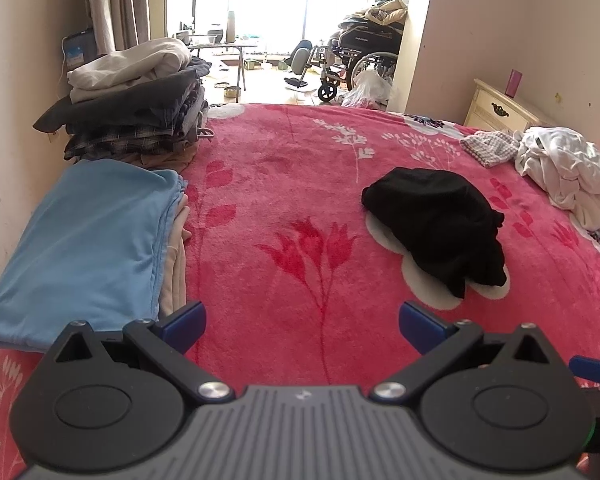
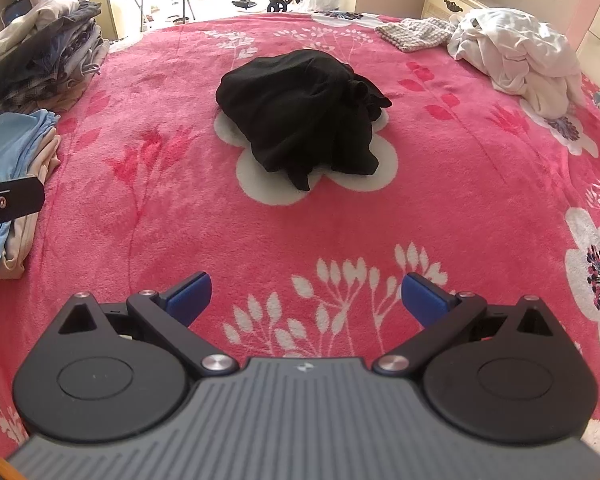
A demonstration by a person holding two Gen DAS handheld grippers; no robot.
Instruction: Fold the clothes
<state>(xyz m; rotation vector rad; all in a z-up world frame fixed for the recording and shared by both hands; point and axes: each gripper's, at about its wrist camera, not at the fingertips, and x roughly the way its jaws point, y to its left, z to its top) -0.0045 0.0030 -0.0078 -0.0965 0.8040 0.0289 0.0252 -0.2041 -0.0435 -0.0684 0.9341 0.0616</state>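
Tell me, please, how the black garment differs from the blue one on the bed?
The black garment lies crumpled mid-bed; the blue garment is folded flat at the left edge. Black lies alone; blue tops a small stack. Both rest on the pink blanket, held by neither gripper.

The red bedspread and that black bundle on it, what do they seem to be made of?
The bedspread looks like plush fleece: a fuzzy, matte nap with printed flowers. The black bundle seems a soft knit or fleece garment, matte, slumping in loose folds; the exact fibre cannot be told.

Left tongs [image 1: 302,322], right tongs [image 2: 306,298], black linkage arms, blue pads, silver screws, ribbed grey housing
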